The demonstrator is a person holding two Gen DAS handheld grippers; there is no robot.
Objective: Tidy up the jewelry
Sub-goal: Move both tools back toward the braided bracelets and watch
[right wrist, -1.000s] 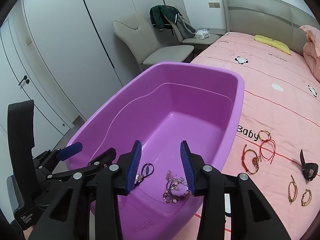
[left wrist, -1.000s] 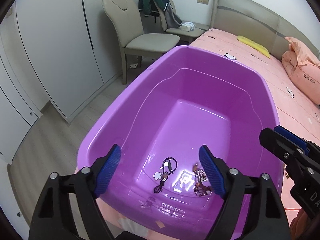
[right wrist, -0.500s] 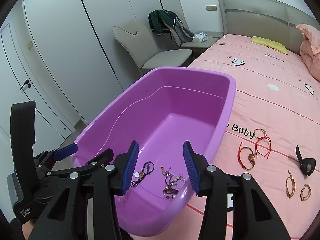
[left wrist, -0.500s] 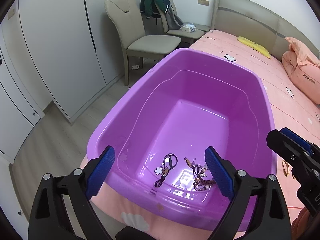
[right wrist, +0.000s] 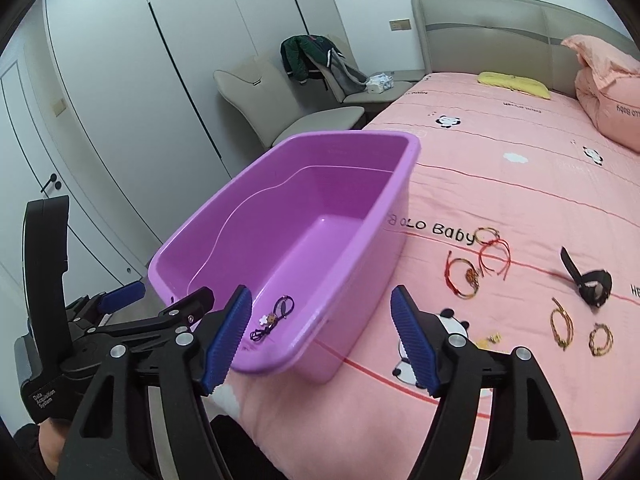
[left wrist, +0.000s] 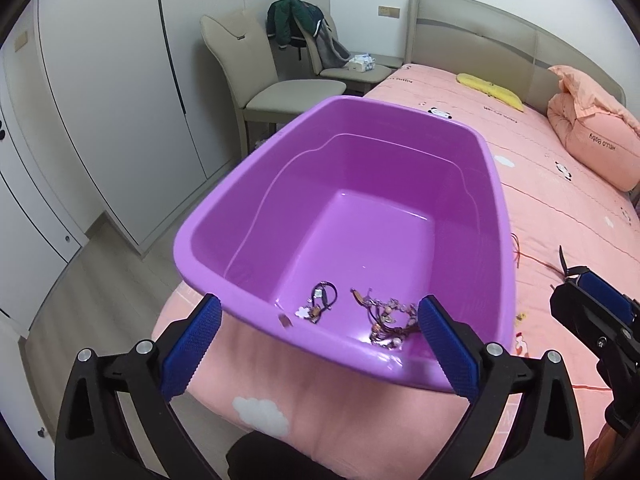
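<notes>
I see the bed with its pink panda-print cotton sheet (right wrist: 500, 184) carrying everything; the landmark is the large purple rectangular plastic tub (left wrist: 494, 216) sitting at the sheet's left foot corner, long axis toward the headboard. Beyond the tub's far end stands a beige upholstered chair (left wrist: 276, 88), a dark green jacket (left wrist: 292, 24) draped on a second one behind it. My left gripper (left wrist: 318, 350), black frame with blue ribbed pads, hangs over the tub's near rim, jaws spreading to their widest, nothing between them. My right gripper (right wrist: 322, 336) straddles the tub's near right corner, jaws also opening, nothing pinched. Inside the tub, on its floor by the near wall: a tangle of pink-and-brown beaded bracelets (left wrist: 390, 318) and, to its left, a dark cord bracelet with a white flower charm (left wrist: 318, 304), close but apart. On the sheet right of the tub, loose: a black strap band (right wrist: 588, 282), two red cord bracelets (right wrist: 494, 256), a red-and-gold string bracelet (right wrist: 462, 278), two gold braided bracelets (right wrist: 562, 322) and, nearest my right pad, a tiny gold charm (right wrist: 494, 338).
</notes>
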